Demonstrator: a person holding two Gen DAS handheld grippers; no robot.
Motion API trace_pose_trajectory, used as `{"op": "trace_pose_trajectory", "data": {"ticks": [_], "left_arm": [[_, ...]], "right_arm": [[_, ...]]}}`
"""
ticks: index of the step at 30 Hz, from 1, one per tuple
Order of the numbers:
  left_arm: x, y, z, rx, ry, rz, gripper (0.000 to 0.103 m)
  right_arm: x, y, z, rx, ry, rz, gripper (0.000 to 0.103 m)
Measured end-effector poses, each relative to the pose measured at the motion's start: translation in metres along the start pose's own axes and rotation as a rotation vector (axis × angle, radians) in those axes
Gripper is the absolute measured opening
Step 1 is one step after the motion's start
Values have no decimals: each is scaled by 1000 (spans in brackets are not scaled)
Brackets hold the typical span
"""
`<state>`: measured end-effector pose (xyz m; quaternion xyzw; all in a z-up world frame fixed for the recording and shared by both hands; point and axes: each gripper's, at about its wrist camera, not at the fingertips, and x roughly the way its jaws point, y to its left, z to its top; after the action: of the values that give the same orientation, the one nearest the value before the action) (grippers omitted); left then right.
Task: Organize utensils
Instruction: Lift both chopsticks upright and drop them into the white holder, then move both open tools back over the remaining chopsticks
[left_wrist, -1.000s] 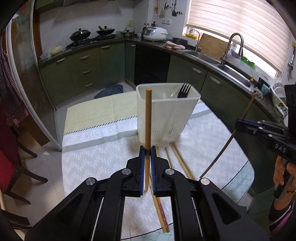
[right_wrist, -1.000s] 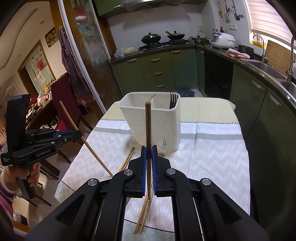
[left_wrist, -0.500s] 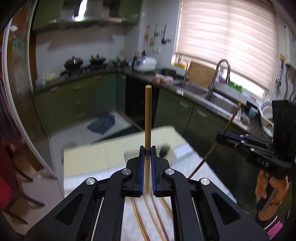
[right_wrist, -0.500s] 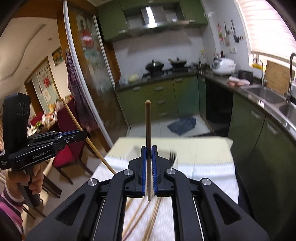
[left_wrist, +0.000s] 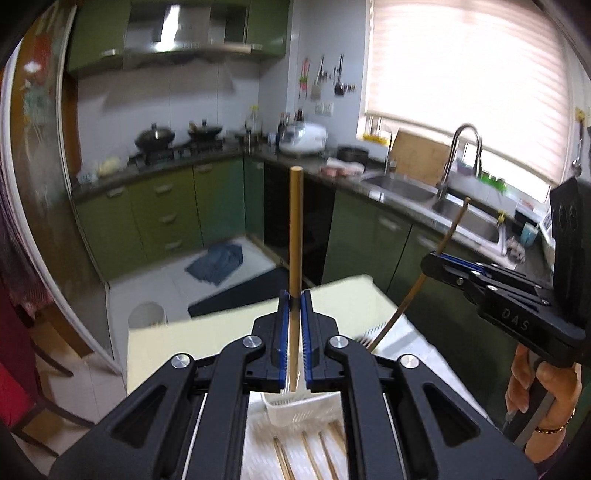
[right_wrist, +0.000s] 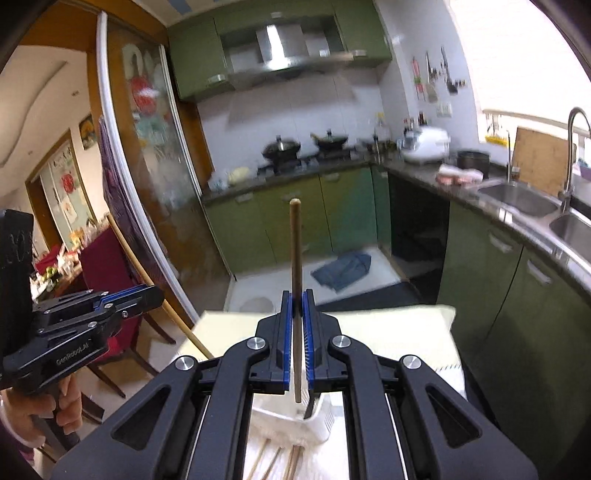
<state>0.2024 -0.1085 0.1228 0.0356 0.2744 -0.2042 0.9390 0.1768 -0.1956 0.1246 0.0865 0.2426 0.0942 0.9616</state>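
Observation:
My left gripper (left_wrist: 295, 303) is shut on a light wooden chopstick (left_wrist: 296, 229) that stands upright between its pads. Below its jaws lies the white utensil basket (left_wrist: 295, 411), with several loose chopsticks (left_wrist: 314, 458) on the tablecloth in front of it. My right gripper (right_wrist: 297, 303) is shut on a darker chopstick (right_wrist: 295, 251), also upright, above the same basket (right_wrist: 321, 419), which holds a dark fork (right_wrist: 309, 404). Each view shows the other gripper off to the side, the right gripper (left_wrist: 432, 263) and the left gripper (right_wrist: 157, 295), each gripping its slanted stick.
The table (left_wrist: 166, 354) has a pale patterned cloth and ends just beyond the basket. Green cabinets and a sink (left_wrist: 406, 186) run along the right. Red chairs (right_wrist: 107, 266) and a glass sliding door stand left. A blue rag (left_wrist: 218, 262) lies on the floor.
Both grippers have risen with their chopsticks. The basket, formerly in the middle of each view, has dropped to the bottom behind the jaws, and more kitchen wall shows.

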Motion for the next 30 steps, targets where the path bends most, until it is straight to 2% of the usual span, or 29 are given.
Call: {"op": "trace_pose_trajectory", "data": {"ticks": [5, 9, 13, 16, 21, 23, 25, 27, 29, 30], "left_arm": [[36, 6, -26, -12, 124, 1, 6], [52, 10, -42, -19, 182, 9, 7], [55, 10, -52, -22, 191, 7, 25], [49, 10, -55, -19, 190, 5, 26], [28, 11, -59, -27, 179, -5, 27], [18, 14, -67, -40, 190, -10, 37], [12, 17, -80, -48, 225, -12, 39], [10, 19, -105, -54, 296, -15, 41], [13, 22, -128, -72, 367, -22, 53], [19, 25, -145, -89, 422, -33, 55]], "right_arm": [[40, -1, -25, -21, 104, -4, 7], [58, 2, -38, -35, 155, -4, 7], [63, 8, -46, -48, 170, -4, 9], [54, 9, -47, -49, 156, -4, 9], [16, 12, -52, -50, 114, 25, 10], [-2, 13, -60, -60, 108, 30, 17], [-19, 11, -77, -73, 120, 32, 18], [-32, 7, -96, -77, 140, 22, 18], [-40, -1, -117, -66, 170, 19, 21], [-41, -4, -128, -58, 193, 17, 24]]}}
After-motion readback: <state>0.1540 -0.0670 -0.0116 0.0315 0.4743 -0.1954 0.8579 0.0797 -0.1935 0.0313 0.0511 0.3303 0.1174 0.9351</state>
